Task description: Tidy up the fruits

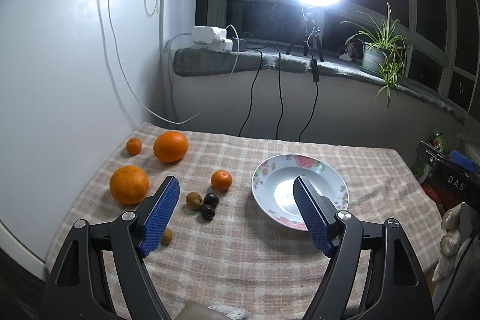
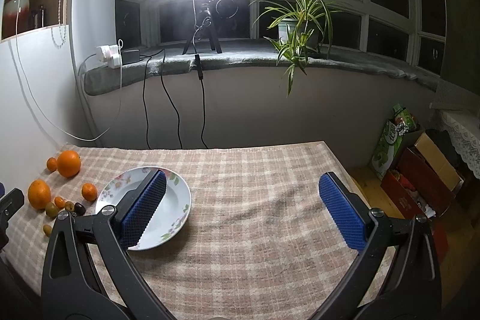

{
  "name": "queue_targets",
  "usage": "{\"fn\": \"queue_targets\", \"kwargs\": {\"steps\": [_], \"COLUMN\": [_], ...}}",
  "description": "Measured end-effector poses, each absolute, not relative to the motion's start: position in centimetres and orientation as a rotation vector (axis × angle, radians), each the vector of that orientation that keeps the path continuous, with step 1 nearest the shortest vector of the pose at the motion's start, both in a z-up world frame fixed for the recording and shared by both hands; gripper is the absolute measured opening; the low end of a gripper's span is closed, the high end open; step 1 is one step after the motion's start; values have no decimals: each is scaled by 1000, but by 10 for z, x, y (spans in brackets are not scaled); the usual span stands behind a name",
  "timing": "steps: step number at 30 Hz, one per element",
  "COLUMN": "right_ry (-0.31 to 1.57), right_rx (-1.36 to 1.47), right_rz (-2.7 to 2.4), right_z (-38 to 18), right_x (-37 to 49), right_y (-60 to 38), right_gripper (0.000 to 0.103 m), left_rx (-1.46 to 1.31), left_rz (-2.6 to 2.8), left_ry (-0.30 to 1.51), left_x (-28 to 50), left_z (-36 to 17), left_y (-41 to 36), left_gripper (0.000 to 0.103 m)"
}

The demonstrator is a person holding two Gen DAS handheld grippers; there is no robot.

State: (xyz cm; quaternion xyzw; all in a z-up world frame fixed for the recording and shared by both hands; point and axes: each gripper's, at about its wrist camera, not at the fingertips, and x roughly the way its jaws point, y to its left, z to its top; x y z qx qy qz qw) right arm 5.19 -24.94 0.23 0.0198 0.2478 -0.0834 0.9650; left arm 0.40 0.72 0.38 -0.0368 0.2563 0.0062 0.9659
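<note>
- Left wrist view: left gripper (image 1: pixel 237 189) spread wide, empty, hovering above the checked cloth (image 1: pixel 240 254). Fruit lies loose on the cloth left of the plate (image 1: pixel 261 170): two large oranges (image 1: pixel 129 184), two mandarins (image 1: pixel 221 179), a cluster of small brown and dark fruits (image 1: pixel 202 203). Plate holds nothing.
- Right wrist view: right gripper (image 2: pixel 241 191) also spread wide, empty, over bare cloth right of the plate; its left finger overlaps the plate rim in view.
- Judgement: gathering not yet begun. Next move likely calls for the left gripper to drop onto the nearest mandarin, close gently, and carry it to the plate.
</note>
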Motion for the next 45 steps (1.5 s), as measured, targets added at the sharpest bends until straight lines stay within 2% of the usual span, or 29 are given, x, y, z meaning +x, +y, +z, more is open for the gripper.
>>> {"fn": "queue_targets", "kwargs": {"steps": [45], "right_ry": [515], "right_rx": [-2], "right_rz": [-142], "right_z": [4], "right_x": [68], "right_y": [-232], "right_gripper": [103], "left_rx": [-89], "left_rz": [23], "left_ry": [541], "left_x": [15], "left_z": [5], "left_y": [26], "left_gripper": [78]}}
